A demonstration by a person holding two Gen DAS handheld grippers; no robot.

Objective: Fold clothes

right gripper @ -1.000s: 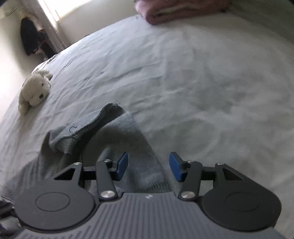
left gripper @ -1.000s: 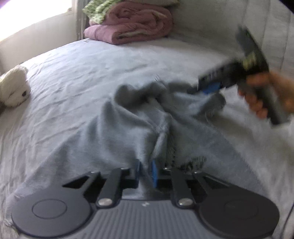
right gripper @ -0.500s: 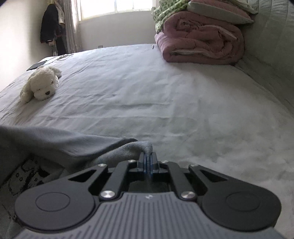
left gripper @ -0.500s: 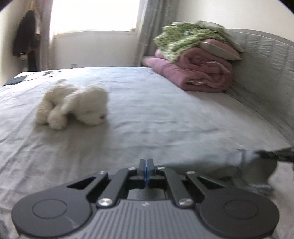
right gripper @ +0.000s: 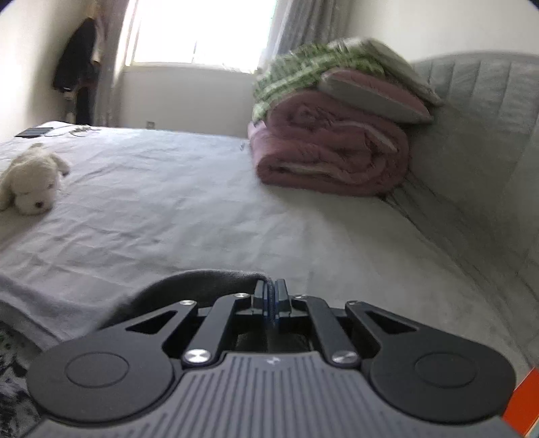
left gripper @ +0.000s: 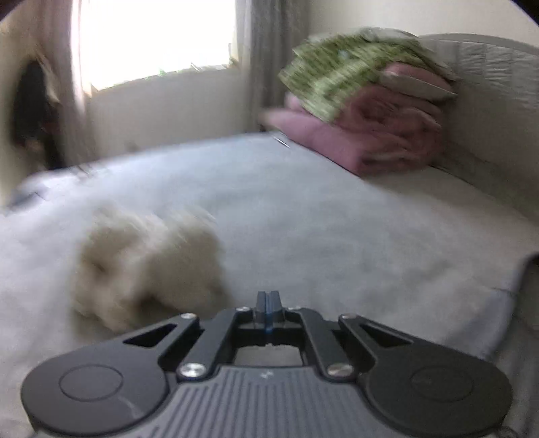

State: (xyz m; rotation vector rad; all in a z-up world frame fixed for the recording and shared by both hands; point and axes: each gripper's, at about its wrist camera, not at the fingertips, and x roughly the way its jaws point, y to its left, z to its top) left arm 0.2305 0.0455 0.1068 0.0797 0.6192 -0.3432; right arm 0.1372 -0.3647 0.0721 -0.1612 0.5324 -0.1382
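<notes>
both hand-held grippers closed, lifting a grey garment off the bed

the right hand-held gripper (right gripper: 270,303) pinches the soft knit garment (right gripper: 202,286) by its edge; the left hand-held gripper (left gripper: 268,305) is closed, cloth between its pads unclear. judgement: raise both evenly and keep the edge taut, clear of the fluffy toy dog (right gripper: 32,183) on the creased bed (right gripper: 188,209).

Plush dog (right gripper: 32,183) lying on bed (right gripper: 188,215) far left, rolled quilt (right gripper: 331,158) w/ blanket (right gripper: 296,72) & pillow (right gripper: 375,94) stacked on top at back right against headboard (right gripper: 478,111), window (right gripper: 202,30) behind, garment (right gripper: 209,283) nearest, front centre-left.
</notes>
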